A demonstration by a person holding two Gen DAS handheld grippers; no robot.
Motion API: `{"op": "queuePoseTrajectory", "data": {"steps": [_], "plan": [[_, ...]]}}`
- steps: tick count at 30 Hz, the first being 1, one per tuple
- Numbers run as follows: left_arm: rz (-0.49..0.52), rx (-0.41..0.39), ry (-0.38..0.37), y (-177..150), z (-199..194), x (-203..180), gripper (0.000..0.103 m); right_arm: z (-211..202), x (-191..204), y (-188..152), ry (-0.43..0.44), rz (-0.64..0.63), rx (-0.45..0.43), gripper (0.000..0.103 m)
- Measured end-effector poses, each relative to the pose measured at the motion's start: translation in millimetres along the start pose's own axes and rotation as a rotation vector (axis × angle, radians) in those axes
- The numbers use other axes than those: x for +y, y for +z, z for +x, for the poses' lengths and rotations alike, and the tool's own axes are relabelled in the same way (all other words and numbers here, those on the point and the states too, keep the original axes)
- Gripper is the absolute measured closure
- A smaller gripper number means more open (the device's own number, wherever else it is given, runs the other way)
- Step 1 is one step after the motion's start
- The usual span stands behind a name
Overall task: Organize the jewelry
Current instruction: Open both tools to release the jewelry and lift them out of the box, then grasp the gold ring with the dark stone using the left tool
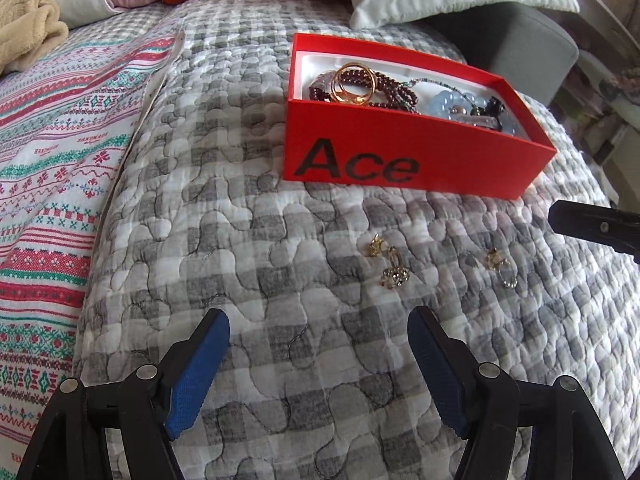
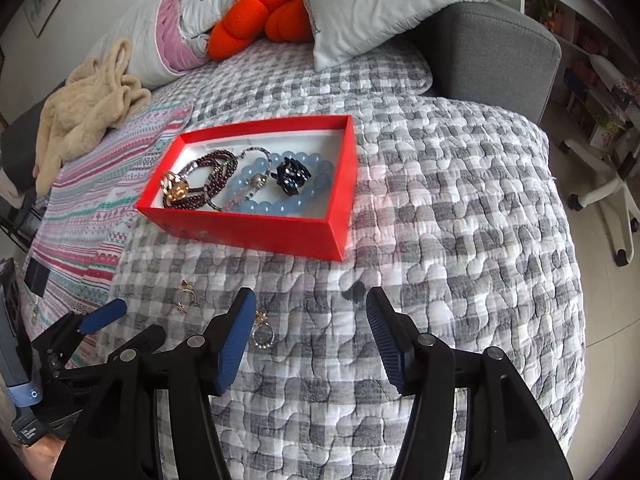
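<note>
Both grippers are hanging over a quilted grey bedspread (image 1: pixel 280 240) with their fingers spread wide and nothing between them. The left gripper (image 1: pixel 318 368) is sitting low over bare quilt, and the right gripper (image 2: pixel 310 340) is hovering a little to the side of the loose pieces.

A red box (image 1: pixel 400 156) is lying open on the quilt, already holding a dark beaded bracelet (image 2: pixel 208 178), a pale blue beaded bracelet (image 2: pixel 280 204), a gold bangle (image 1: pixel 354 84) and a small black clip (image 2: pixel 292 178).

Still outside the box, two small clusters of rings are lying on the quilt in front of it: one cluster of gold pieces (image 1: pixel 390 262) just ahead of the left gripper, and another ring (image 2: pixel 262 334) lying just beside the right gripper's left finger (image 2: pixel 236 344).

These rings are looking tiny, hard and very light, so they are likely to skid or flip under a finger rather than resist it. The quilt is soft and puffy, so pressing down is probably going to sink the ring into the fabric. The best hold seems to be across the band, edge to edge, with the pads closing slowly, and lifting gently since the stones may snag on the stitching
</note>
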State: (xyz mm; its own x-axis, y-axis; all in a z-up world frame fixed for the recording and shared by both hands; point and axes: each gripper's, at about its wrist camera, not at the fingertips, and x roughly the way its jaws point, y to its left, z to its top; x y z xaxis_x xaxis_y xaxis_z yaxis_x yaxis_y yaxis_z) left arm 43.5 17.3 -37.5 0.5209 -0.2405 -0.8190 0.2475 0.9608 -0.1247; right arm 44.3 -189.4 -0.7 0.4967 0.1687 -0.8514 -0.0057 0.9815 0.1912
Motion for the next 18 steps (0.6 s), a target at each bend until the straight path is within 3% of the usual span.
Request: {"op": "queuePoseTrajectory", "data": {"steps": [8, 15, 18], "plan": [[0.099, -0.013, -0.082, -2, -1, -13, 0.029, 11, -12, -12, -0.071, 0.008, 0.067, 0.042], [0.149, -0.001, -0.124, 1, 1, -28, 0.063, 13, -7, -14, -0.070, -0.009, 0.082, 0.042], [0.162, 0.006, -0.109, 1, 6, -31, 0.070, 13, -4, -15, -0.067, -0.021, 0.084, 0.042]]}}
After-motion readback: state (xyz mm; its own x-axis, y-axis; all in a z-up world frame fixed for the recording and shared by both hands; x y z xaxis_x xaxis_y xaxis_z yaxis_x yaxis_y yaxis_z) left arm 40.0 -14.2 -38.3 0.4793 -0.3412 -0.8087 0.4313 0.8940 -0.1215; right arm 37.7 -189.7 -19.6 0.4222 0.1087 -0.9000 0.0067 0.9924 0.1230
